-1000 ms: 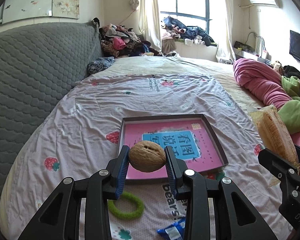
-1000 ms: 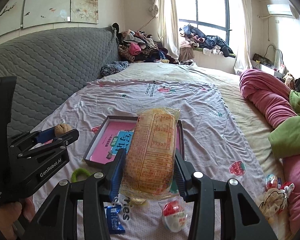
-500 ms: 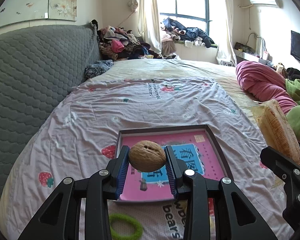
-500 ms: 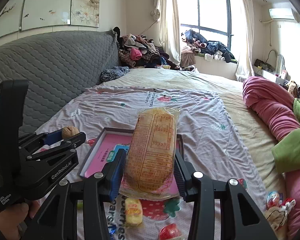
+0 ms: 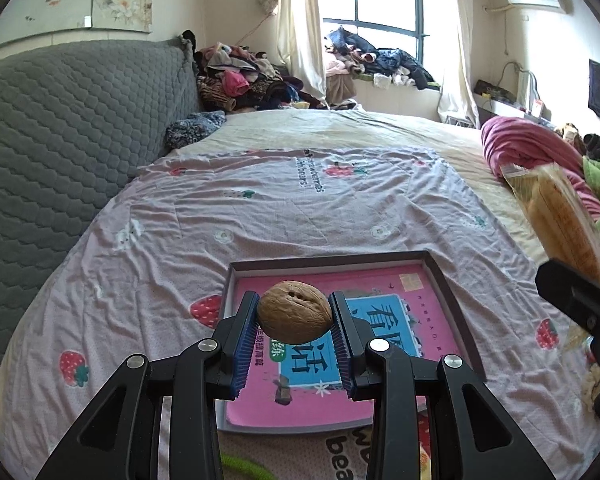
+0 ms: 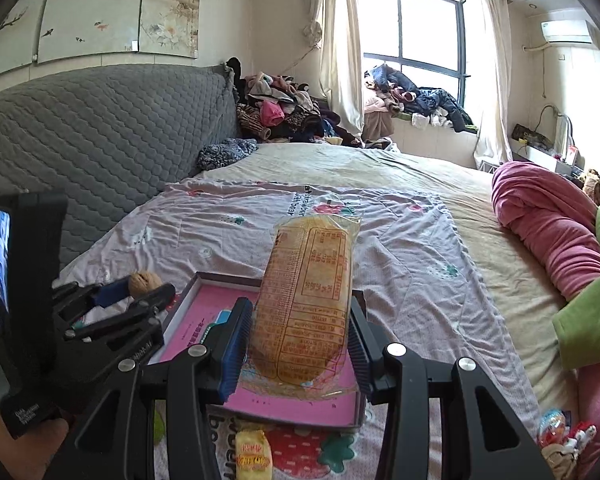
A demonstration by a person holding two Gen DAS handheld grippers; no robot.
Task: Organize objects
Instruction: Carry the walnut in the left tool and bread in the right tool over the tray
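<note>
My left gripper [image 5: 294, 330] is shut on a brown walnut [image 5: 295, 317] and holds it above the near left part of a shallow dark-rimmed tray [image 5: 332, 261] with a pink book [image 5: 400, 364] in it. My right gripper [image 6: 300, 340] is shut on a long wrapped bread loaf [image 6: 306, 300] and holds it over the same tray [image 6: 220, 278]. The left gripper with the walnut [image 6: 144, 283] shows at the left of the right wrist view. The loaf [image 5: 568, 232] shows at the right of the left wrist view.
The tray lies on a bed with a strawberry-print sheet [image 5: 260, 220]. A green ring [image 5: 244, 468] and a yellow candy [image 6: 254, 450] lie near the tray's front edge. Small toys [image 6: 556, 428] lie at the right by a pink blanket [image 6: 552, 228]. A grey headboard [image 5: 60, 120] stands left.
Both grippers have moved forward over the bed with their loads, so the tray is now right under them. The green ring and snack packets have slid toward the bottom edge.
</note>
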